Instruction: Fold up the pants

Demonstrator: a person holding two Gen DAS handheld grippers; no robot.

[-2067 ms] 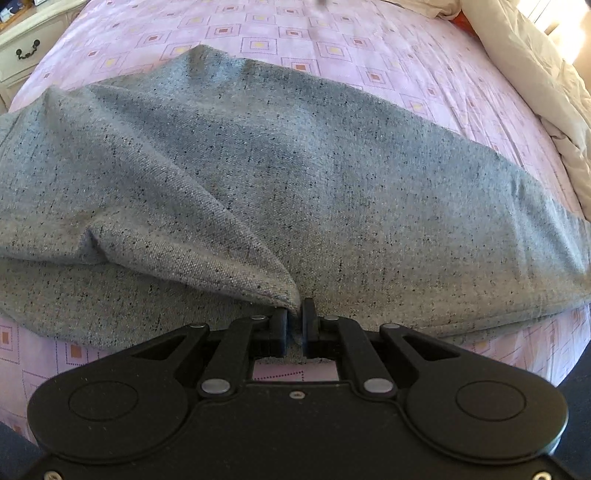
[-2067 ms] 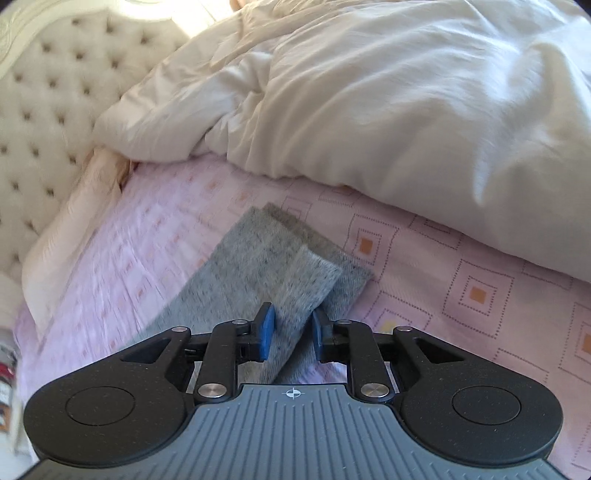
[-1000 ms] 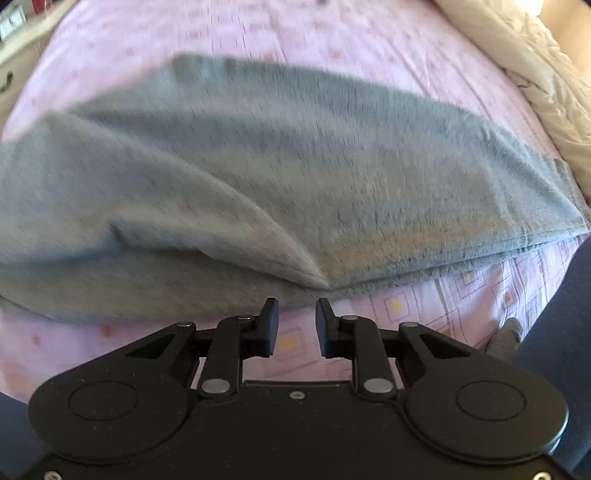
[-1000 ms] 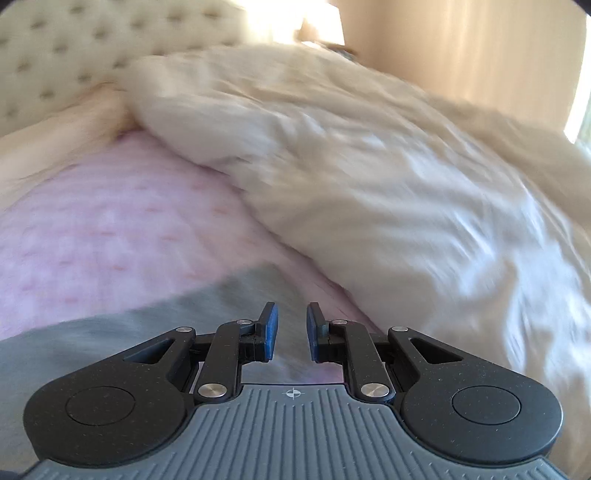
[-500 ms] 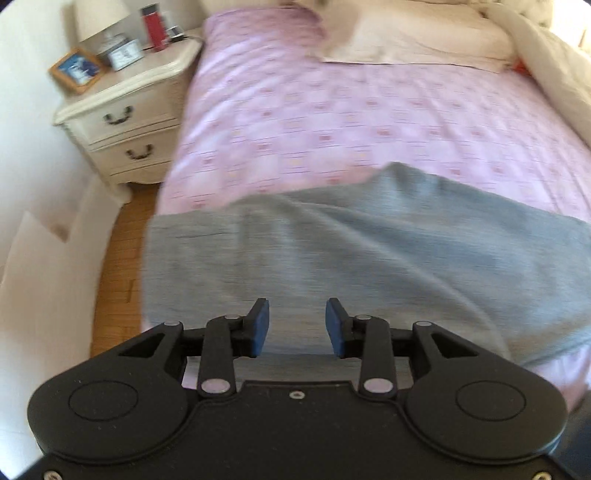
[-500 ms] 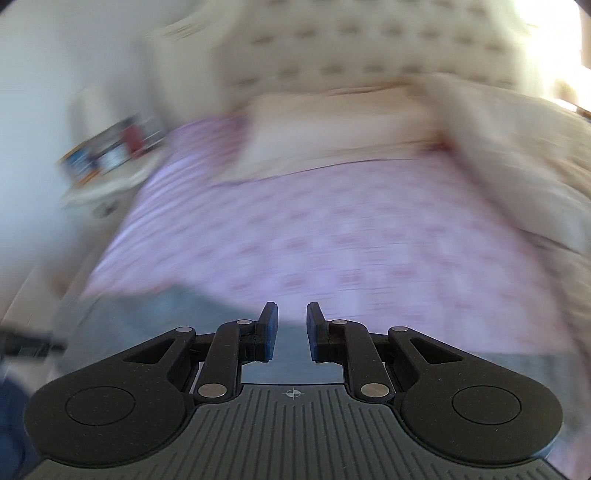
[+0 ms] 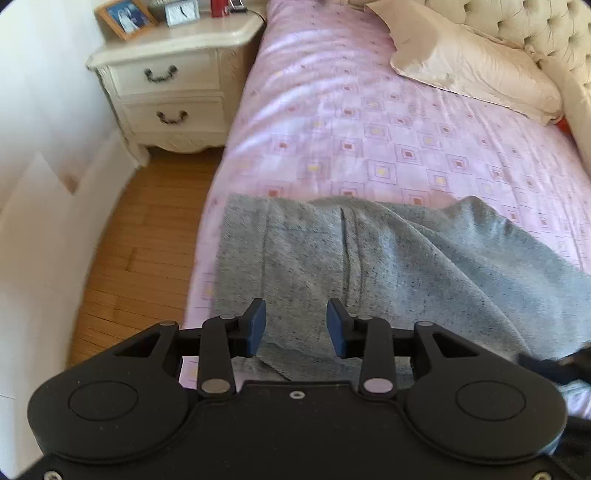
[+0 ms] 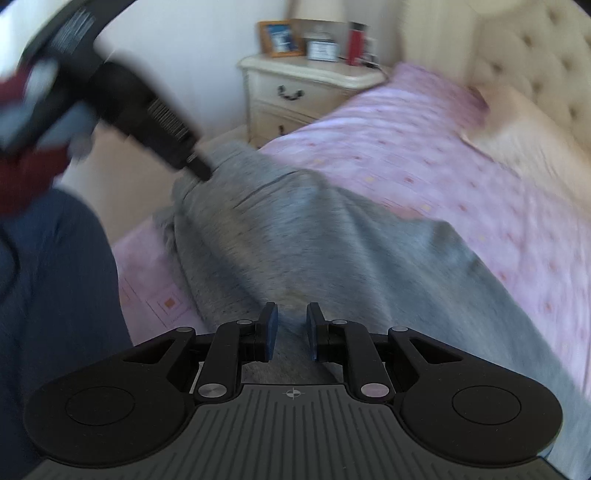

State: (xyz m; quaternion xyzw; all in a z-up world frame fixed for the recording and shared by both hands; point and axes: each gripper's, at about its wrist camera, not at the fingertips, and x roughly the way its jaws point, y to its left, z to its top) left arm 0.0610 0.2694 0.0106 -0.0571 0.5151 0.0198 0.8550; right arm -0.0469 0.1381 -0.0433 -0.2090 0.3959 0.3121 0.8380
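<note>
So your grey pants (image 7: 388,266) are lying across the near edge of the bed (image 7: 369,122), on that pink sheet with the little squares, waistband end toward the side where the nightstand (image 7: 173,88) stands. There's a long crease running down the fabric and a bit of a hump in the middle, so they're not flat.

Your left gripper (image 7: 296,325) is right over the near edge of the pants with the jaws spread wide, nothing between the blue pads (image 7: 257,326) but air and grey cloth underneath. Your right gripper (image 8: 291,330) is over the same pants further along, jaws apart too (narrower gap than the left one), holding nothing.

From the right wrist view you can also see the left gripper's tip down at the waistband corner, though that view is pretty smeared. A cream pillow (image 7: 476,66) sits up by the tufted headboard (image 7: 546,26), well apart from the pants.
</note>
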